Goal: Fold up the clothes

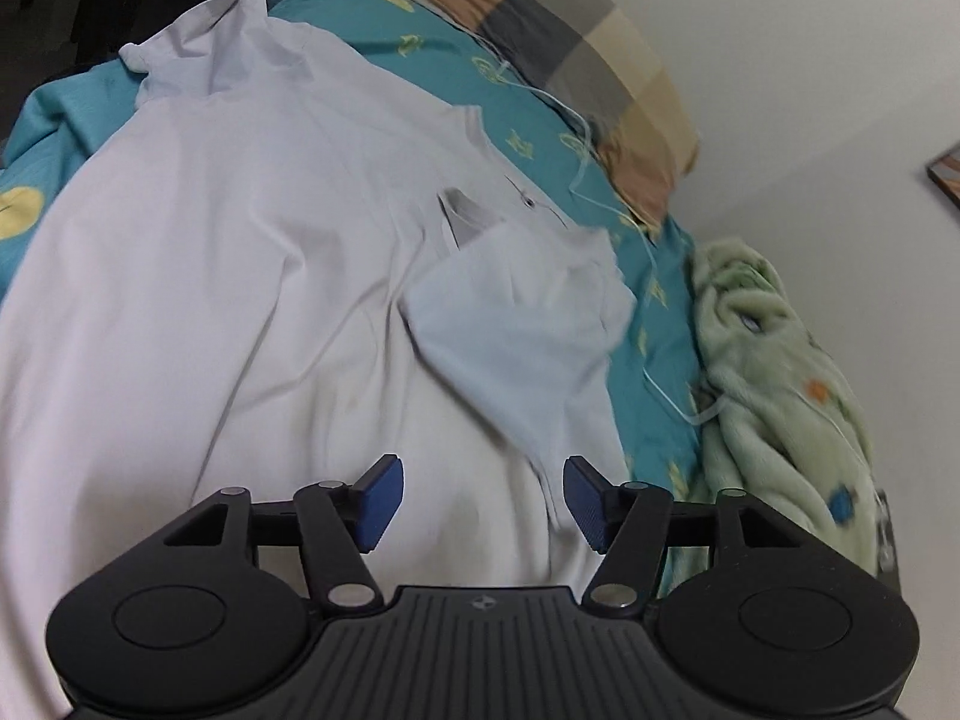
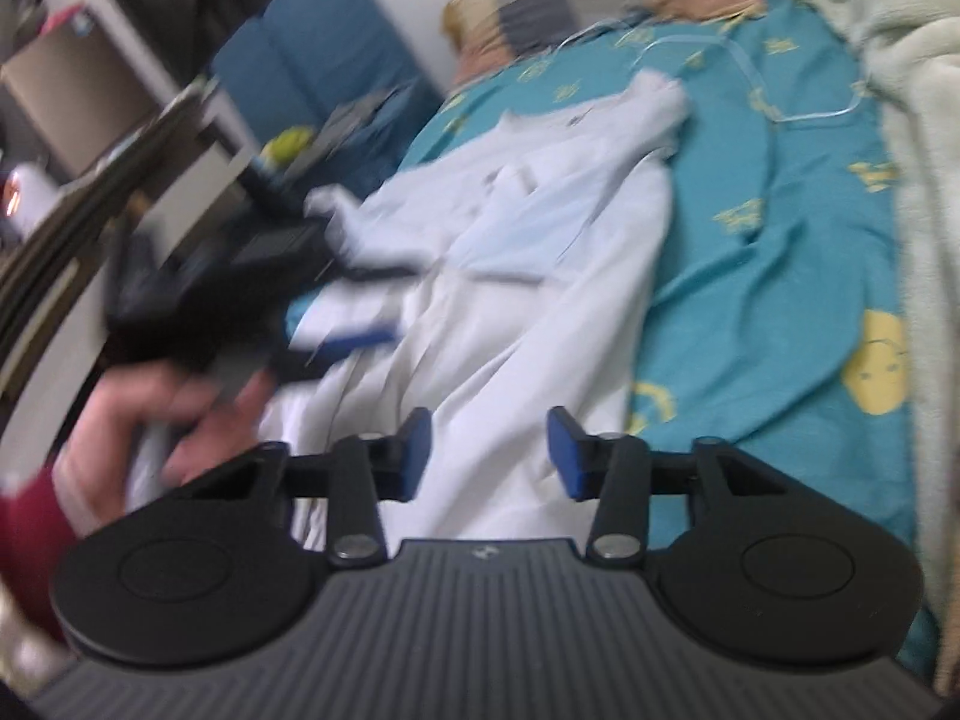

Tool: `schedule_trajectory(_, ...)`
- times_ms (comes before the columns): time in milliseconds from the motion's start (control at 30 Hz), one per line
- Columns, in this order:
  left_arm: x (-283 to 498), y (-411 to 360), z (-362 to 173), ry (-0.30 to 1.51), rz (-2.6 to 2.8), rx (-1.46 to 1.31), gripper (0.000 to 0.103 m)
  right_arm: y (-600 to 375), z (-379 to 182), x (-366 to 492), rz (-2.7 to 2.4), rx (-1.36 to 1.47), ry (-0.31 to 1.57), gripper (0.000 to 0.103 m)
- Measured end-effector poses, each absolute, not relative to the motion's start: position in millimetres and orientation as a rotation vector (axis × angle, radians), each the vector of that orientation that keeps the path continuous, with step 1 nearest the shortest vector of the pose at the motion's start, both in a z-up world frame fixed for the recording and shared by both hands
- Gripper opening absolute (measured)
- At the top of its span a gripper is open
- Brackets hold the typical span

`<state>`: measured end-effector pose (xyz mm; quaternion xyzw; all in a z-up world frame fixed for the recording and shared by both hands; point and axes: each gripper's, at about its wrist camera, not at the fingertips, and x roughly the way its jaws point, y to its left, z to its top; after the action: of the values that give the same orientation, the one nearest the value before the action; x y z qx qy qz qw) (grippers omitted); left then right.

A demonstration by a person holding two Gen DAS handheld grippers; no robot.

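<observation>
1. Your white shirt [image 1: 240, 276] lies spread on the teal bedsheet [image 1: 654, 312]. Its long axis runs from near you toward the far end of the bed, collar end pointing at the plaid pillow [image 1: 576, 72].
2. 1 sleeve [image 1: 528, 324] is folded inward across the chest, on the right in the left wrist view.
3. Your left gripper [image 1: 483, 498] hangs above the shirt's near part, released: blue pads apart, nothing between them, cloth only beneath.
4. Your right gripper [image 2: 489, 456] is also unclenched, its pads parted over the near hem with nothing pinched.
5. In the right wrist view your left hand [image 2: 150, 420] shows blurred at the left, over the shirt's left edge.
6. A pale green blanket [image 1: 780, 372] is bunched along the bed's right side, beside the wall.
</observation>
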<state>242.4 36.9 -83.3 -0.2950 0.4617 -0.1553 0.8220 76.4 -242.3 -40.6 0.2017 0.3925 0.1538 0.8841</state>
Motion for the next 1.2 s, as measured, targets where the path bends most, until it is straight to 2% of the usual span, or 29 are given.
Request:
schedule_trajectory(100,277,20,-100,0.979,-0.284,-0.601,0.063,-232,-53,83,0.343,0.400,0.869,0.030)
schedule_trajectory(300,312,4,-126,0.982,-0.241,-0.635,0.061,-212,-69,96,0.394,0.341,0.939,0.026)
schedule_trajectory(367,317,-2,-125,0.958,-0.234,-0.614,0.051,-204,-76,99,0.414,0.308,0.974,0.026)
schedule_trajectory(400,319,-5,-124,0.949,-0.239,-0.605,0.038,-199,-79,100,0.428,0.283,0.989,0.026)
schedule_trajectory(433,322,-7,-122,0.944,-0.252,-0.597,0.018,-194,-82,100,0.442,0.256,1.000,0.025)
schedule_trajectory(467,324,-8,-120,0.941,-0.267,-0.589,0.008,-189,-83,100,0.458,0.234,1.008,0.025)
schedule_trajectory(567,327,-13,-106,0.907,-0.311,-0.540,0.004,-180,-86,98,0.491,0.201,1.034,0.025)
schedule_trajectory(700,326,-6,-79,0.843,-0.296,-0.470,0.003,-177,-94,95,0.503,0.193,1.083,0.021)
schedule_trajectory(900,331,14,-103,0.968,-0.151,-0.343,0.004,-172,-94,88,0.516,0.139,1.085,0.021)
schedule_trajectory(1000,324,21,-107,0.965,-0.198,-0.329,0.008,-179,-86,86,0.526,0.166,1.075,0.022)
schedule_trajectory(1067,323,25,-99,0.941,-0.238,-0.312,0.022,-188,-76,86,0.536,0.215,1.037,0.022)
schedule_trajectory(1133,323,29,-86,0.903,-0.271,-0.288,0.041,-196,-65,84,0.545,0.252,0.990,0.024)
schedule_trajectory(1200,329,30,-71,0.858,-0.307,-0.249,0.047,-203,-56,84,0.546,0.288,0.944,0.024)
